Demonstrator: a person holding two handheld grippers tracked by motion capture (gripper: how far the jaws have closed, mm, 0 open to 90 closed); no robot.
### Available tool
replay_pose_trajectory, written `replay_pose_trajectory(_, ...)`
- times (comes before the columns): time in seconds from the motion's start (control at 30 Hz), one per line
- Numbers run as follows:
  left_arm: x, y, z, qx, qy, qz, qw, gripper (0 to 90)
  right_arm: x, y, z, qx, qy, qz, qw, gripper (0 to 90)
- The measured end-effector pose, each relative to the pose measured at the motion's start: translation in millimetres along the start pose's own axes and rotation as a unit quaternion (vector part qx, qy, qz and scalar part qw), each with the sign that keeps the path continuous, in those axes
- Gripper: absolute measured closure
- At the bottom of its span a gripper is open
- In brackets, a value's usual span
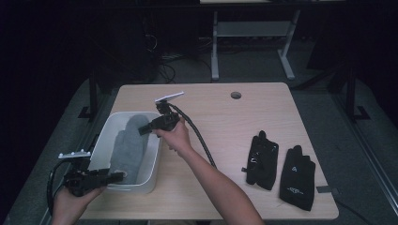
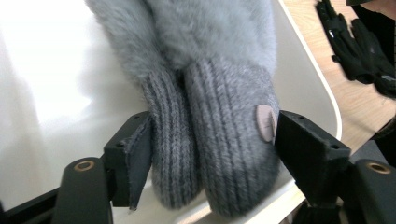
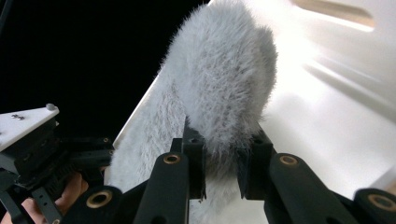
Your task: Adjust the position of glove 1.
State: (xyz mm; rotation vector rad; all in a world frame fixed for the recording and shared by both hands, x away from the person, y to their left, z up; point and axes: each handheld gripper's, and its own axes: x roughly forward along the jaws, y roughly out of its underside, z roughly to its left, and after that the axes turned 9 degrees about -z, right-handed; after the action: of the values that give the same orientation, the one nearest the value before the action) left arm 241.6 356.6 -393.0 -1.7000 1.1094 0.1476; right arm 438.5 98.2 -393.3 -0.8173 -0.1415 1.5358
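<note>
Nearest, at seven o'clock, the left gripper (image 1: pixel 112 177) straddles the knit cuffs (image 2: pixel 219 154) of the grey mittens (image 1: pixel 127 146), jaws spread, pads apparently just clear. The mittens lie in the white bin (image 1: pixel 104 136). Beyond, at eleven o'clock, the right gripper (image 1: pixel 143 129) pinches their furry tips. Likely light, limp, compressible; cuffs offer firmest purchase.

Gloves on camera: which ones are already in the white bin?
The grey fuzzy mittens lie in the white bin; the two black gloves lie flat on the bare table, right of it.

Dim lab or workshop, wooden table (image 1: pixel 263 108), metal desk frame (image 1: pixel 253 37), tangled floor cables (image 1: pixel 164 70)
</note>
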Motion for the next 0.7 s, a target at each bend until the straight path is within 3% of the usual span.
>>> replay_pose_trajectory(0.03,-3.8,2.0,-0.6,0.001,-0.001,-0.01,1.0,30.9,1.2,0.4,0.0,-0.003,0.001,0.002,1.0,75.7)
replay_pose_trajectory(0.3,-7.9,-1.6,-4.2,0.015,-0.004,-0.02,0.9997,30.8,12.9,2.4,1.9,-0.02,0.013,0.024,0.9994,75.0)
replay_pose_trajectory(0.4,-7.3,-3.8,-6.0,0.021,0.001,-0.022,0.9995,30.8,15.4,0.7,4.4,-0.027,0.019,0.03,0.999,69.4)
replay_pose_trajectory(0.57,-6.1,-8.4,-9.8,0.028,0.002,-0.027,0.9992,30.7,12.0,-4.8,10.2,-0.055,0.047,0.019,0.9972,57.0)
replay_pose_trajectory(0.7,-6.5,-11.2,-11.8,0.029,0.005,-0.036,0.9989,30.2,4.1,-7.8,8.4,-0.054,0.058,0.002,0.9968,56.1)
